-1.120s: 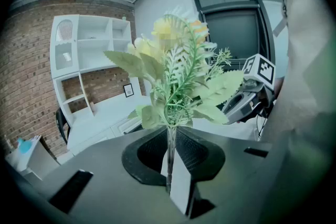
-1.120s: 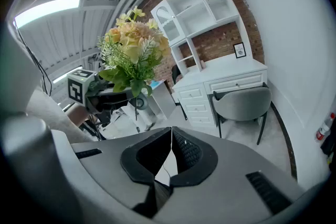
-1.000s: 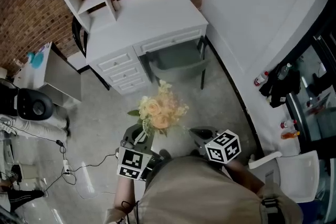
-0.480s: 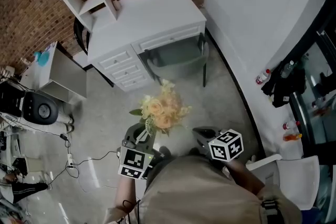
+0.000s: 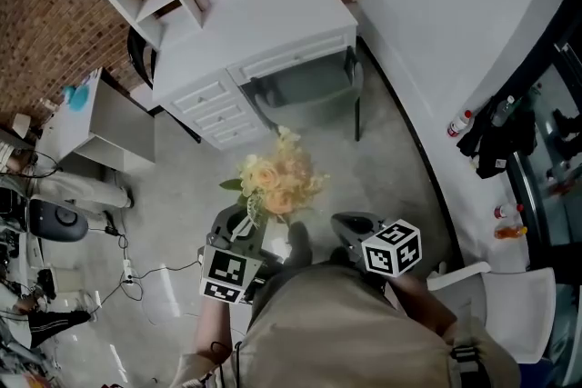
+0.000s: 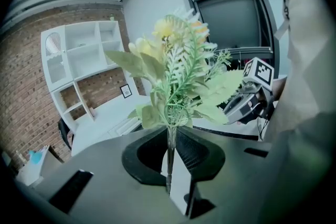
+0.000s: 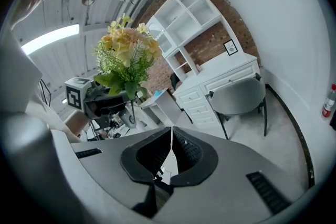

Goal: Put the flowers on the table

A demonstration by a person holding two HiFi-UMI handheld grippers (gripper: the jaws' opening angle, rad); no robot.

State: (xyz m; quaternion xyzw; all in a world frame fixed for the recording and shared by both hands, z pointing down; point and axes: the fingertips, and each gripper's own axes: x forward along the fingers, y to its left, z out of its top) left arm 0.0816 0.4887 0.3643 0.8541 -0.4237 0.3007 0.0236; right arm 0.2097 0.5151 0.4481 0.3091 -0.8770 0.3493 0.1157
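- Approach to the white desk (image 5: 245, 23) is the only real change. Over the last second the round black device (image 5: 55, 220) on the floor (image 5: 182, 186) left of the desk has slid toward the bottom of the head view, which reads as the person walking forward.
- The flowers (image 5: 275, 182) sit in the same spot in the head view as a second ago, still short of the desk. They hang over the floor just in front of the chair (image 5: 305, 91) that is tucked under the desk.
- The left gripper (image 6: 169, 165) has not changed its hold. Its jaws are nearly together, pinched on the thin stem (image 6: 169, 147), and the bouquet stands upright above them.
- The right gripper (image 7: 170, 157) has its jaws closed on nothing. It rides beside the bouquet, no nearer the desk than the left one.
- For the task, this is the carry stage and no placing has begun. The desk top is bare on the near side, so the remaining work is probably to close the gap, lift the bouquet over the chair and desk edge, and set it down.
- The chair in front of the desk may force a reach across it, and one thin stem in a pinch could swing.
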